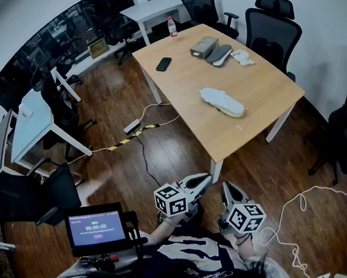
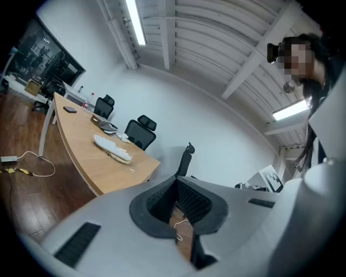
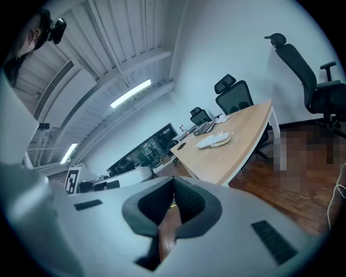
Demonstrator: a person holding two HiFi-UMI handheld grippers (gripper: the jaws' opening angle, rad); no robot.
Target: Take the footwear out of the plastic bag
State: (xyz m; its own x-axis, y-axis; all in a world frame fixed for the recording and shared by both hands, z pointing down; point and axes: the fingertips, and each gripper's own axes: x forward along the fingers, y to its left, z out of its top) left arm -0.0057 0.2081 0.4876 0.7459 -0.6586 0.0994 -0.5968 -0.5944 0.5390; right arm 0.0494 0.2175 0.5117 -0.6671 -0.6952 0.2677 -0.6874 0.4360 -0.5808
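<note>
A pale shoe wrapped in a clear plastic bag lies on the wooden table, toward its near edge. It also shows as the bagged shoe in the left gripper view and the bagged shoe in the right gripper view. Both grippers are held close to the person's body, well short of the table and above the floor. My left gripper has its jaws together with nothing between them, seen also at the left gripper. My right gripper is likewise shut and empty, as the right gripper shows.
At the table's far end lie a grey box with a grey shoe, a white packet, a phone and a bottle. Black office chairs ring the table. Cables and a power strip lie on the floor. A timer screen sits low left.
</note>
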